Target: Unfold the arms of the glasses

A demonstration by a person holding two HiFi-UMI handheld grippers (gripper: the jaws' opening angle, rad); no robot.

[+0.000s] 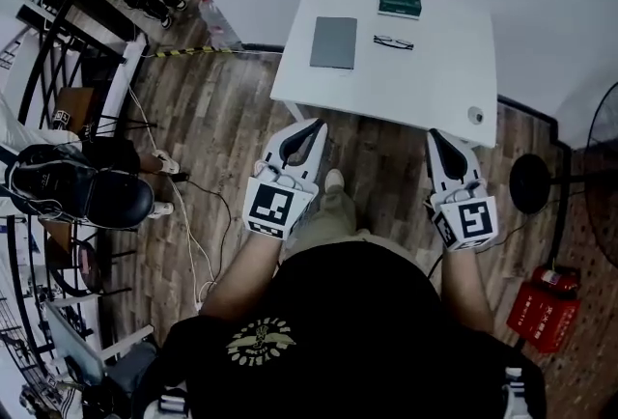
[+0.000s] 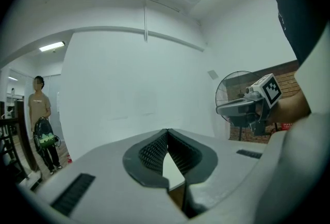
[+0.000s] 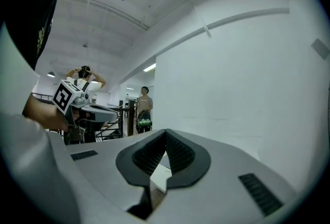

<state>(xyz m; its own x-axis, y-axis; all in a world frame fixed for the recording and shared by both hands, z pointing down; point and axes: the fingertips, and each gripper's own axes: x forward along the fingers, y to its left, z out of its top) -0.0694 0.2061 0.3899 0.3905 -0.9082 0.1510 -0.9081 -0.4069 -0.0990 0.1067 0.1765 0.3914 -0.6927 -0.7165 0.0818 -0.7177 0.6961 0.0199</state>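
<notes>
Lying on the table [image 1: 425, 94], the glasses [image 1: 393, 42] are at 12 o'clock from both grippers and well apart from them. A green box [image 1: 400, 2] is at 12 o'clock of the glasses, and a grey pad [image 1: 334, 42] is at 9 o'clock. The left gripper [image 1: 311, 129] has its 2 jaws shut with nothing in them. The right gripper [image 1: 436, 137] is shut and empty too. The glasses look light, thin and easy to break, and I think they could slide on the smooth top. 1 gripper could softly hold the front by the nose part while the other pulls 1 arm by its tip.
</notes>
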